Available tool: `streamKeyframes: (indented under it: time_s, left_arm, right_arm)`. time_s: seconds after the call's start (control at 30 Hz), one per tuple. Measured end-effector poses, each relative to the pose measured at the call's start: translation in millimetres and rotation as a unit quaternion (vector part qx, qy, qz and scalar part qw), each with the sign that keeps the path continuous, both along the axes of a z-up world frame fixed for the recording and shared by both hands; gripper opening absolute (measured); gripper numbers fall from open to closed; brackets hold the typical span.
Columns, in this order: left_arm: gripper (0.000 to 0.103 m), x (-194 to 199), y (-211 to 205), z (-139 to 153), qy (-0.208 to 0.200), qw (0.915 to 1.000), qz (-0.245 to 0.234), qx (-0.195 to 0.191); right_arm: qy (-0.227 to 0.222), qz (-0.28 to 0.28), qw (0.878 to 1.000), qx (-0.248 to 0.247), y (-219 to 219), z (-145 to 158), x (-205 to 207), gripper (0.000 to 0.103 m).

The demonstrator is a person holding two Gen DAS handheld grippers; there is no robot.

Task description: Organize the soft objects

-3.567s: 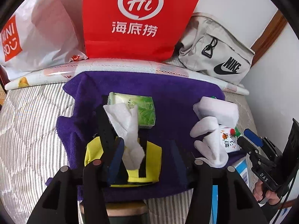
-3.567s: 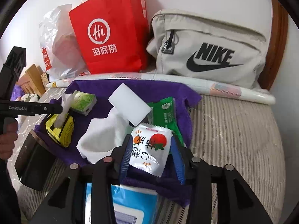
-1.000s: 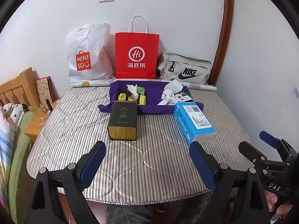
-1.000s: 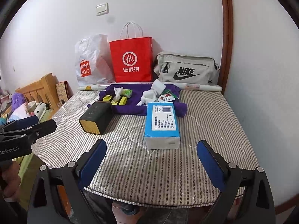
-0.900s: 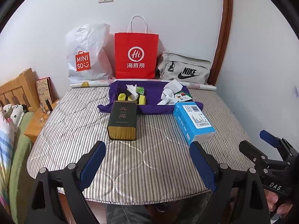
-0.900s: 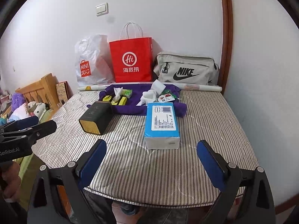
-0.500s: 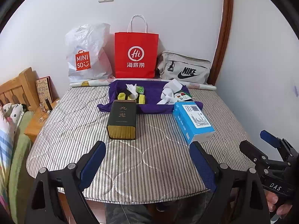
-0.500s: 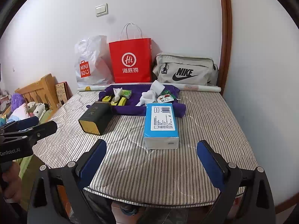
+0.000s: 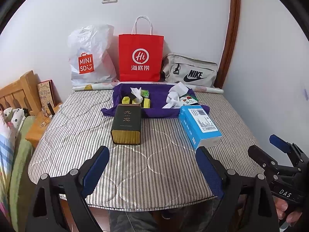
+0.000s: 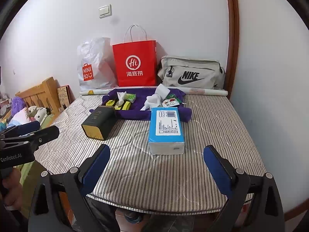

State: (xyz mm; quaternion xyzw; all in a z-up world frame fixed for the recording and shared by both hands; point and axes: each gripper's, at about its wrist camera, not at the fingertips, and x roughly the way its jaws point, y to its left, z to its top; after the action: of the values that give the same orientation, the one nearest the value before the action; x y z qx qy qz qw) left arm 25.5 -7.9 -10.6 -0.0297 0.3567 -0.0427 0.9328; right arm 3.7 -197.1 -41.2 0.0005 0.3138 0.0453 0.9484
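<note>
A purple cloth [image 9: 160, 96] lies at the far side of the striped table [image 9: 154, 164]. On it sit a yellow pouch with white tissue [image 9: 135, 96], a green tissue pack [image 9: 145, 93], white soft items [image 9: 174, 94] and a small snack packet [image 9: 188, 101]. The cloth also shows in the right wrist view [image 10: 143, 104]. My left gripper [image 9: 152, 170] is open and empty, held back at the table's near edge. My right gripper [image 10: 156, 166] is open and empty, also at the near edge.
A dark tin with a gold end [image 9: 126, 123] and a blue tissue pack [image 9: 199, 125] lie mid-table. A red paper bag [image 9: 140, 58], a white Miniso bag [image 9: 88, 58], a Nike bag [image 9: 190, 71] and a paper roll [image 9: 92, 86] stand against the wall. A wooden headboard [image 9: 17, 90] is left.
Since 3.6 s ago both grippers let go of the items on the cloth, opened and pulled back to the near edge. Over the last second they barely moved.
</note>
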Motion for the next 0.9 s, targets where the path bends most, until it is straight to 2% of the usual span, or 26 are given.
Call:
streamKeyframes:
  time_s: [0.9]
  left_arm:
    - [0.091, -1.0, -1.0, 0.9, -0.001, 1.0, -0.001, 0.001]
  right_arm:
    - [-0.003, 0.0, 1.0, -0.002, -0.2, 2.0, -1.8, 0.097]
